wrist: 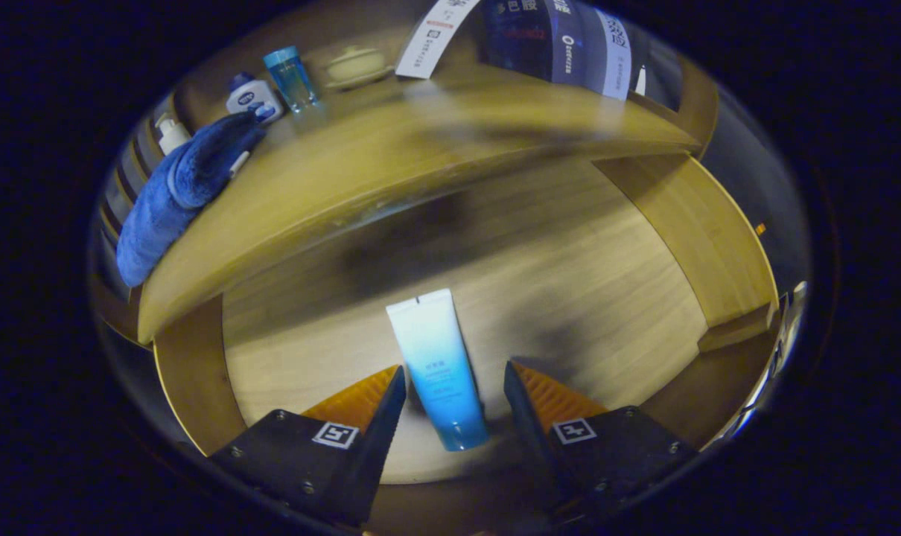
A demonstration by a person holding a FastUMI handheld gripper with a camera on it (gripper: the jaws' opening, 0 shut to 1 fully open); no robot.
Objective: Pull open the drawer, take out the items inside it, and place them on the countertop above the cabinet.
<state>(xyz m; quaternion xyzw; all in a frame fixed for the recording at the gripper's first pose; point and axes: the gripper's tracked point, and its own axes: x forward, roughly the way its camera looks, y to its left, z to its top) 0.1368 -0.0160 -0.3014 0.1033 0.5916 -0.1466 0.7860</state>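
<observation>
Wood-grain drawer (644, 246) is sitting pulled open below you, its floor bare apart from one white-to-blue tube (437, 365). That tube is lying lengthwise, its blue cap end near you, between your fingers. You are holding the gripper (454, 383) spread apart, each finger standing clear of the tube, neither one pressing on it. On the countertop (391, 156) beyond the drawer, at far left, a blue towel (179, 190) is draping over the edge; a white bottle (253, 95), a blue cup (292, 77) and what may be a small lidded bowl (356, 65), too blurred to confirm, are standing behind it.
</observation>
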